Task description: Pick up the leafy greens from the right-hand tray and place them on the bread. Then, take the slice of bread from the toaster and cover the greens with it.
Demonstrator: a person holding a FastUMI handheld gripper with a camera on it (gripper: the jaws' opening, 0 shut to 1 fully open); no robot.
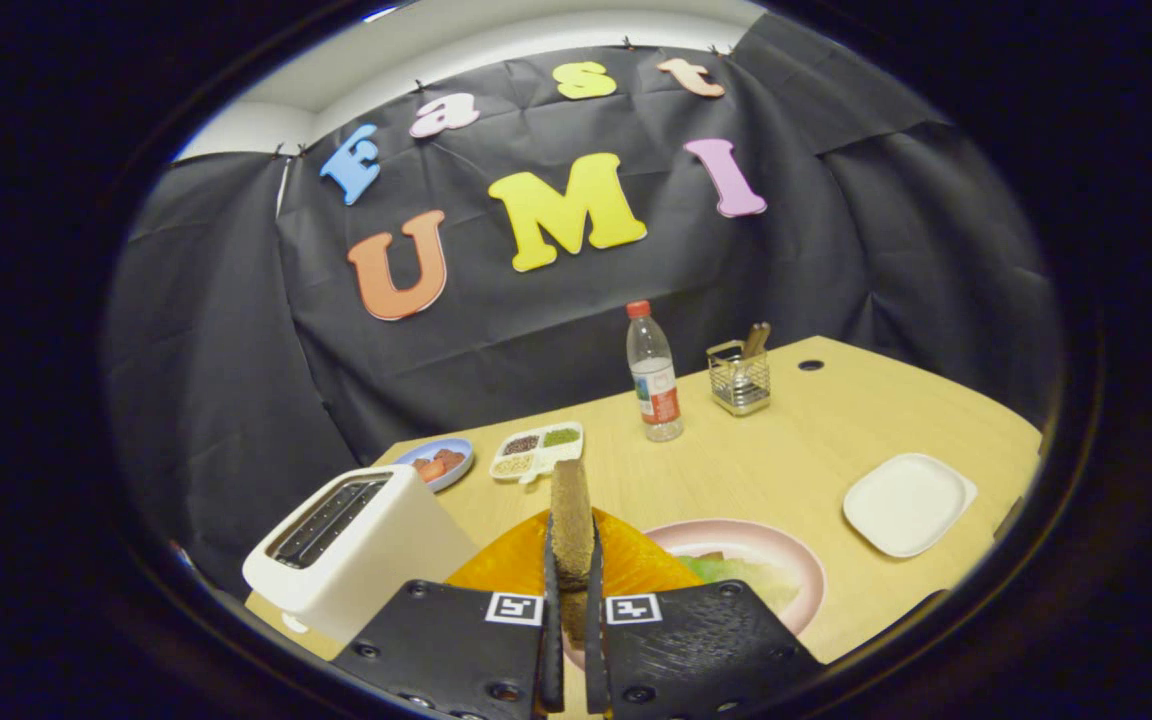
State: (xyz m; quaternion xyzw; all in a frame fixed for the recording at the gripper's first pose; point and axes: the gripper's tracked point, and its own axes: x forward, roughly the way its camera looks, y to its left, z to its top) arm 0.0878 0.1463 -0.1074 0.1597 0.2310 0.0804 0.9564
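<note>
Fingers of the gripper [572, 610] are pinching the upright bread slice [570, 520] edge-on, nearly closed, beside the toaster [356, 550] above the pink plate [786, 560]; light, stiff, likely crumbly, so gentle pressure suits.

Tool [570, 600] fingers clamped on bread slice [570, 520], held upright on edge; toaster [356, 545] on tabletop [786, 460] left of tool; plate [786, 560] with leafy greens [736, 572] just ahead-right; tray [908, 503] further right; bottle [654, 372], utensil basket [738, 378] at back; divided dish [538, 450], small plate [436, 462] back-left.
</note>
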